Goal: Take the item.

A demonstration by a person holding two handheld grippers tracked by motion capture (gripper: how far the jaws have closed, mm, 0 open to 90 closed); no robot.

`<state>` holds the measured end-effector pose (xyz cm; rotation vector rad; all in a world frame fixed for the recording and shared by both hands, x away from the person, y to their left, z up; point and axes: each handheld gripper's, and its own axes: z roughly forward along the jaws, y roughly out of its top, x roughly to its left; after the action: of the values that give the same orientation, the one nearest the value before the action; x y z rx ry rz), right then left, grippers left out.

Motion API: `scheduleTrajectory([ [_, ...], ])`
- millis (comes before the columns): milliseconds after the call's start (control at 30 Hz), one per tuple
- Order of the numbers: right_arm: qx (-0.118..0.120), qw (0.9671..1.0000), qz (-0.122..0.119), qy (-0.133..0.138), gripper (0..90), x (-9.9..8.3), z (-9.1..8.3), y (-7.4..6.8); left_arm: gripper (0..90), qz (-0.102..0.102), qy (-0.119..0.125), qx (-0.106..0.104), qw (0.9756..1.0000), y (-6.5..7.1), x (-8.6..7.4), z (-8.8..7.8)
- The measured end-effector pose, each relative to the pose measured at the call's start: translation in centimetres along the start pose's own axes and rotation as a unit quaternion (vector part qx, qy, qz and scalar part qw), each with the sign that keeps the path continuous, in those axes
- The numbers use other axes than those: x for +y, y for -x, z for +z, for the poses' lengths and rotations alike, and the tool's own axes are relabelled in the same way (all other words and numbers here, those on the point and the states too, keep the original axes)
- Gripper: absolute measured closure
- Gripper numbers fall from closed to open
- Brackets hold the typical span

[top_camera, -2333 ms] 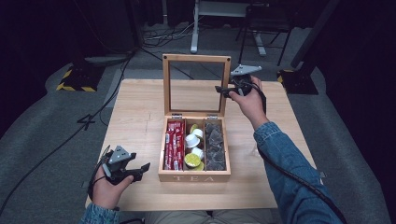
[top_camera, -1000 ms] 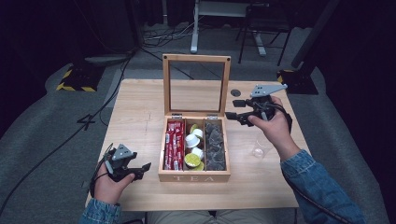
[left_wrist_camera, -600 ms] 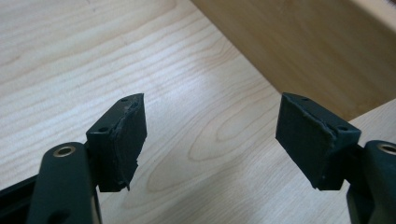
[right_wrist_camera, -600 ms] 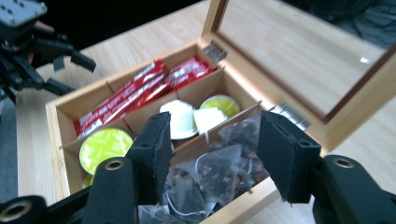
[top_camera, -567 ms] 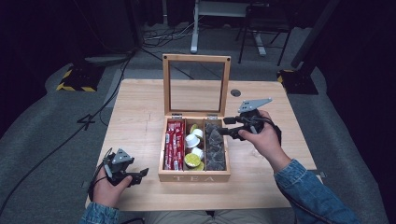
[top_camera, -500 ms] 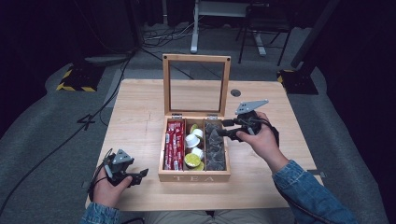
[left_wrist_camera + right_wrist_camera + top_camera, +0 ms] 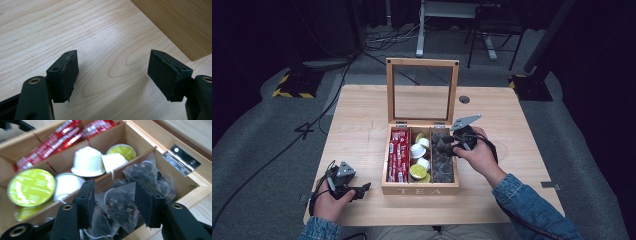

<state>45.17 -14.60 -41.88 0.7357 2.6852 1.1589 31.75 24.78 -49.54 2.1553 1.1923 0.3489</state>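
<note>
Tea bags (image 7: 120, 207), clear pyramid sachets of dark leaves, lay piled in one outer compartment of the wooden box (image 7: 419, 189), seen at centre in the high view. In the right gripper view one sachet stood between the two black jaws; the jaws had just been closing, though whether the pads pressed on it could not be told. The right gripper (image 7: 447, 146) hung over that compartment, right of centre in the high view. Pods (image 7: 87, 162), white and lime-lidded, filled the middle section, and red sticks (image 7: 62, 137) the far one. Behind stood the open glass lid (image 7: 422, 90). The left gripper (image 7: 361, 190), jaws spread with nothing between, rested on the table (image 7: 362, 115) at lower left
</note>
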Motion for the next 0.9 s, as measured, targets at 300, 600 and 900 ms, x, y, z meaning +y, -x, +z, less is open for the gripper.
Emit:
scheduleTrajectory([
  [300, 0.020, 0.9996, 0.013, -0.018, 37.8, -0.5, 1.7, 0.2, 24.9, 0.003, 0.004, 0.002, 1.0000, 0.0, 0.0, 0.1],
  [600, 0.026, 0.9988, 0.037, -0.019, 51.4, -0.7, 2.2, 0.7, 24.8, 0.005, 0.005, 0.005, 1.0000, 0.0, 0.0, 0.2],
  [900, 0.015, 0.9989, 0.039, -0.019, 61.9, -0.6, 2.1, 1.0, 24.5, 0.009, 0.002, 0.007, 0.9999, 0.1, 0.0, 0.2],
])
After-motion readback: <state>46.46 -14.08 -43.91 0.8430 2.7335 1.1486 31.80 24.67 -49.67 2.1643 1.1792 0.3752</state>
